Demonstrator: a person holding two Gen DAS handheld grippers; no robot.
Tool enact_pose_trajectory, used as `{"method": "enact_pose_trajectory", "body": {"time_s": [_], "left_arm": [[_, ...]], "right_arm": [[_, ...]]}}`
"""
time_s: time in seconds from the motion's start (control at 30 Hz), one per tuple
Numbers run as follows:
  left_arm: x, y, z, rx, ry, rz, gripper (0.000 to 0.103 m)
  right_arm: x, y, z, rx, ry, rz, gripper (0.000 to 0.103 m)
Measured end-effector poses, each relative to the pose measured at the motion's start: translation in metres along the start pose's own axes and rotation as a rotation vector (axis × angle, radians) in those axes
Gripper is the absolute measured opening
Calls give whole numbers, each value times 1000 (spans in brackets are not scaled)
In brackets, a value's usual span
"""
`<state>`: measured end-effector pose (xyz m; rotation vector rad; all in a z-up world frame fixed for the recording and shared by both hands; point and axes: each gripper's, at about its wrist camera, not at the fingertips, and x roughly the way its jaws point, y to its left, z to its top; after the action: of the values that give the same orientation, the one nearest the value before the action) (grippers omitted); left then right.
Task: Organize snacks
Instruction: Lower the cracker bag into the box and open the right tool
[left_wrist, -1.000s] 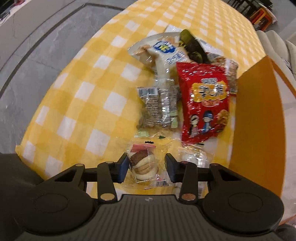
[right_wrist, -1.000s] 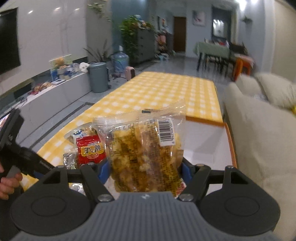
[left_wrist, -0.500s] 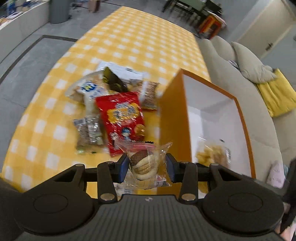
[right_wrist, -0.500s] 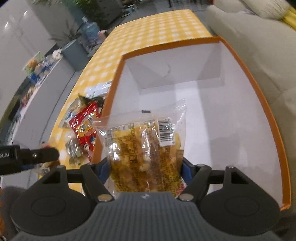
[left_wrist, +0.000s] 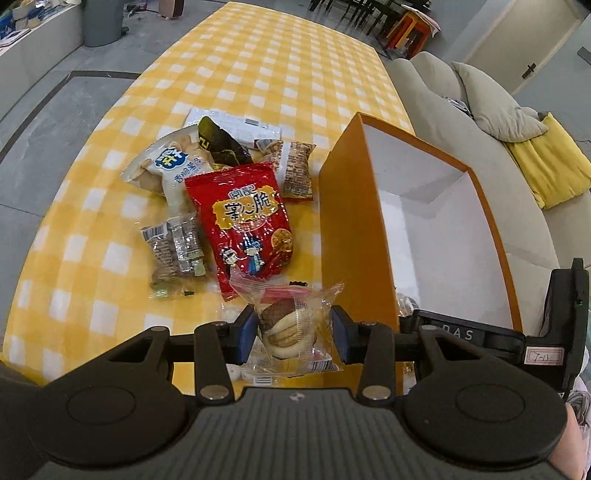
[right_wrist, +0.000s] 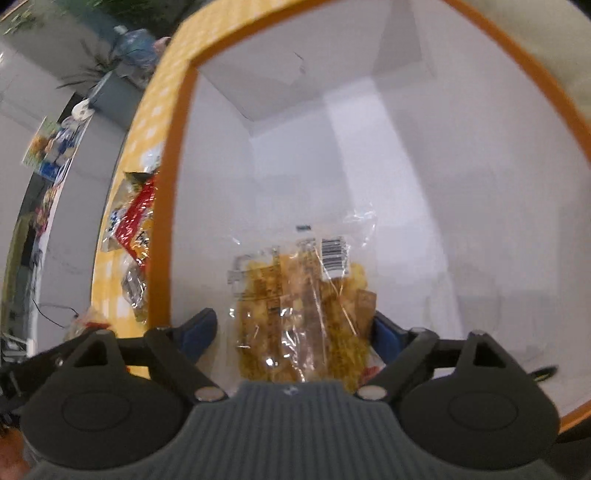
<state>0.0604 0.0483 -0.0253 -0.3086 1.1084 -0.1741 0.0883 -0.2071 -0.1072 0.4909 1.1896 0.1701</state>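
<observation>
Where sofa (left_wrist: 480, 122) flanks: yellow-checked table (left_wrist: 258, 66)

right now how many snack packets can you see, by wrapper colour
red packet: 1
white packets: 2, blue-logo bag, flat packet
dark green packet: 1
clear packets: 4, two on the table, pastry packet in left gripper, yellow snack packet in box
total: 8

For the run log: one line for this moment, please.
left gripper: holding wrapped cake | right gripper: just opened, yellow snack bag in orange box
</observation>
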Motion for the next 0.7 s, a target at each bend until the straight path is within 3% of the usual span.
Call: {"method": "enact_pose_trajectory", "body": {"time_s": [0.23, 0.43, 0.7], "left_arm": [[-7, 0, 0, 8, -14, -7, 48], [-14, -8, -1, 34, -28, -7, 48], [-26, -44, -1, 95, -39, -29, 48]], "right_arm": [[1, -3, 3, 1, 4, 7, 96], [-5, -2, 6, -16, -5, 6, 97], [-56, 12, 9, -169, -171, -53, 97]]}}
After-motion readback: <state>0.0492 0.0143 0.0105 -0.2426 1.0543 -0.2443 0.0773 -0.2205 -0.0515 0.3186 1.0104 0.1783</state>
